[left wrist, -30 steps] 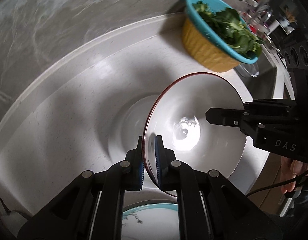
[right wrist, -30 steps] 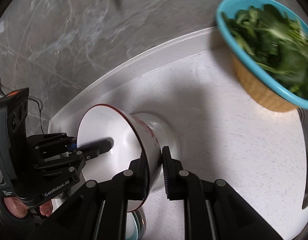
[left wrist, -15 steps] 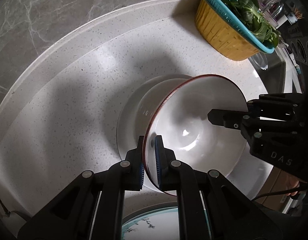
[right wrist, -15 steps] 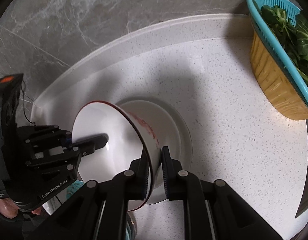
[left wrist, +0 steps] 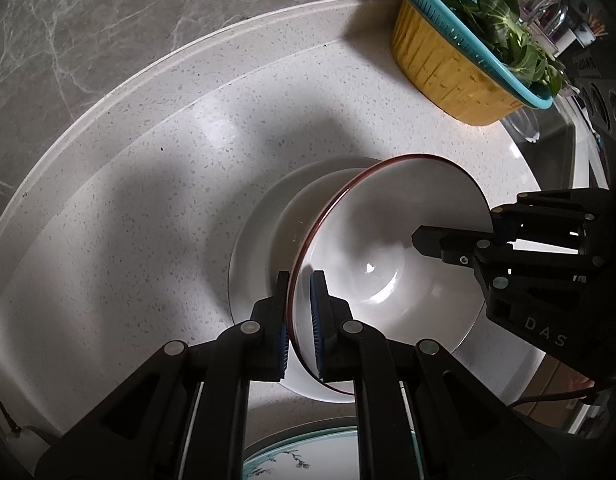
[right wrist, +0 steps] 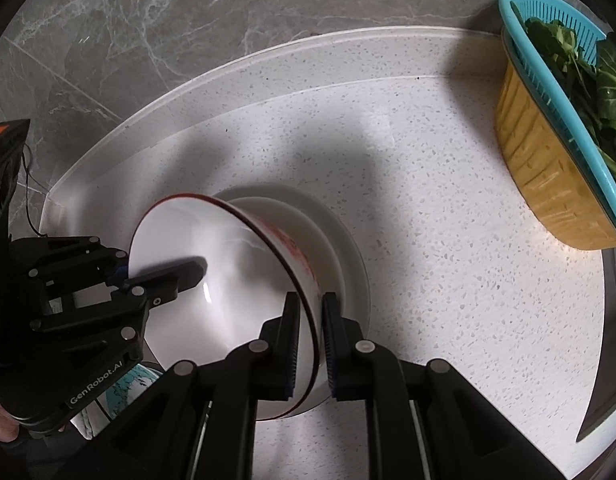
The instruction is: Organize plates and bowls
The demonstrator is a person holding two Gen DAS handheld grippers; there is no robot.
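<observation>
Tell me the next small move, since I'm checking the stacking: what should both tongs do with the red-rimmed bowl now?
Probably open both tongs and let go. The left tongs and right tongs each pinch the rim of the red-rimmed bowl, which already appears nested in the white bowl on the white plate. It looks seated, though contact underneath is hidden.

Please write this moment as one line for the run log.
left claw: shut on red-rimmed bowl rim | right claw: shut on opposite rim | bowl: over white plate | step: placing

Red-rimmed bowl [left wrist: 392, 248] now lower, onto white plate [left wrist: 259, 240].
</observation>
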